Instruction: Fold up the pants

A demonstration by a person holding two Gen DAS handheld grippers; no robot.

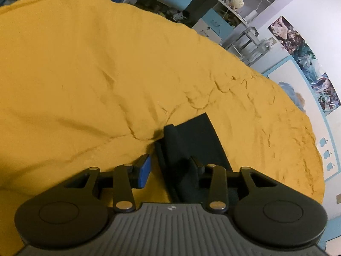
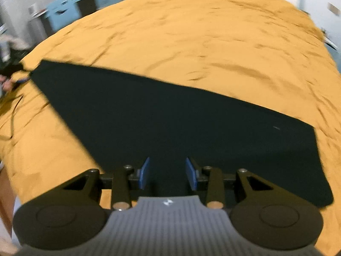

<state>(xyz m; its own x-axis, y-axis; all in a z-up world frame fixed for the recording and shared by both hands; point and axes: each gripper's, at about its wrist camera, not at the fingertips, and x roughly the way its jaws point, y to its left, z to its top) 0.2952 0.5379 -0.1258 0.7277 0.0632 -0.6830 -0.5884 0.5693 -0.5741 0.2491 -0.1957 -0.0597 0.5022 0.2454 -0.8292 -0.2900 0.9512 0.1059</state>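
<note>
Pants (image 2: 170, 123): dark, matt, smooth cloth.
Bedspread (image 1: 85, 64): mustard cloth, matt, creased.
My left gripper (image 1: 169, 170): matt black plastic, bright metal pins.
My pads (image 2: 143, 173): blue, matt, rubbery-looking.
My housing (image 2: 168, 228): grey ribbed plastic.

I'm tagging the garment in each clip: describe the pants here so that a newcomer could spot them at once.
Start from the wide mustard-yellow bedspread that fills both wrist views. The pants lie flat on it as one long, tapering panel. They are the only dark, near-black, smooth shape on that wrinkled yellow cloth.
</note>
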